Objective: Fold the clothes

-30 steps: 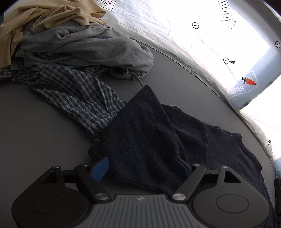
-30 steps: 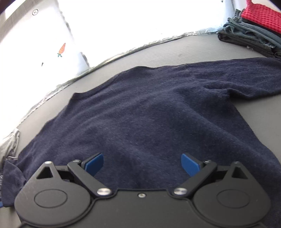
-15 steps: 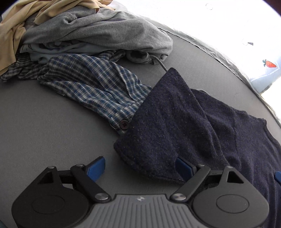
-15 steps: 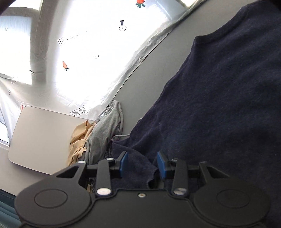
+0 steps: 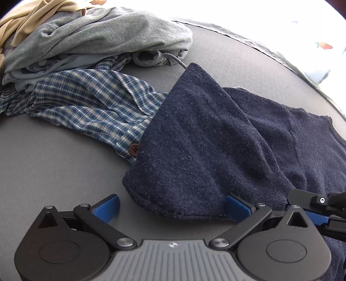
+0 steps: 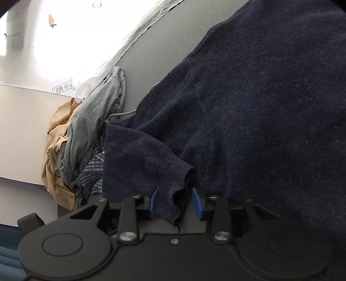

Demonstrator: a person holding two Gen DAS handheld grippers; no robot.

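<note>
**Navy sweater sleeve pinched on grey tabletop**

Fuzzy navy knit sweater (image 5: 216, 138) lies spread on the matte grey tabletop (image 5: 54, 168), its folded sleeve overlapping a blue plaid shirt (image 5: 90, 103). Behind sits a rumpled heap: grey sweatshirt (image 5: 97, 36), tan garment (image 5: 32, 15). Left gripper (image 5: 173, 205) fingers are opening, straddling the sleeve's rounded edge. Right gripper (image 6: 176, 202) fingers clench the sleeve cuff.

Grey padded surface (image 5: 54, 164); bright white carrot-printed sheet (image 6: 64, 43) behind.
</note>
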